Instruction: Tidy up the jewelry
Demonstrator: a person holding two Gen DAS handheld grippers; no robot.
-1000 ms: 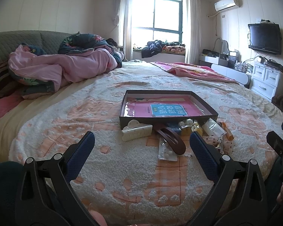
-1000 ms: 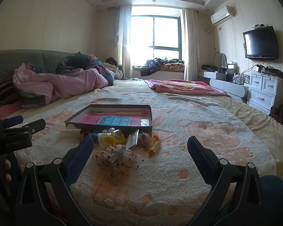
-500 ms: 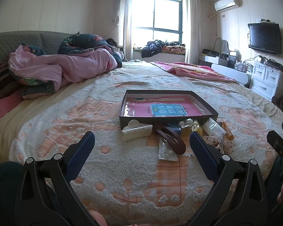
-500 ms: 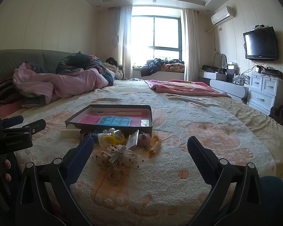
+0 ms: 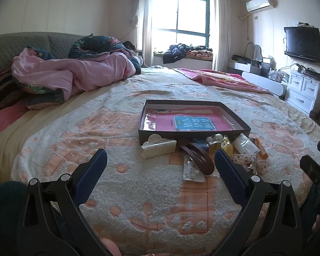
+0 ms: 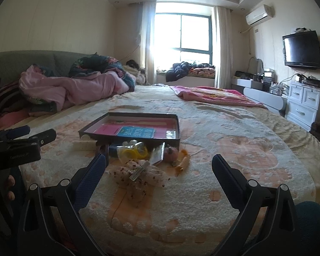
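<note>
Both the left gripper [image 5: 160, 166] and the right gripper [image 6: 159, 166] hover wide open and empty above the bed's [image 5: 138, 192] near edge, facing hair accessories [image 6: 138, 170] piled against the shallow box [image 5: 194, 133].

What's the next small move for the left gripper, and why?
Probably ease the left gripper forward onto the cream claw clip: it lies nearest, unburied, in front of the box, and the jaws are open and empty.

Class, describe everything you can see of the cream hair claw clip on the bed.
The cream claw clip looks like glossy plastic, with a scalloped top grip and a long toothed body. It lies on its side on the fluffy bedspread, against the dark box's front wall, left of the brown barrette. Nothing grips it.
</note>
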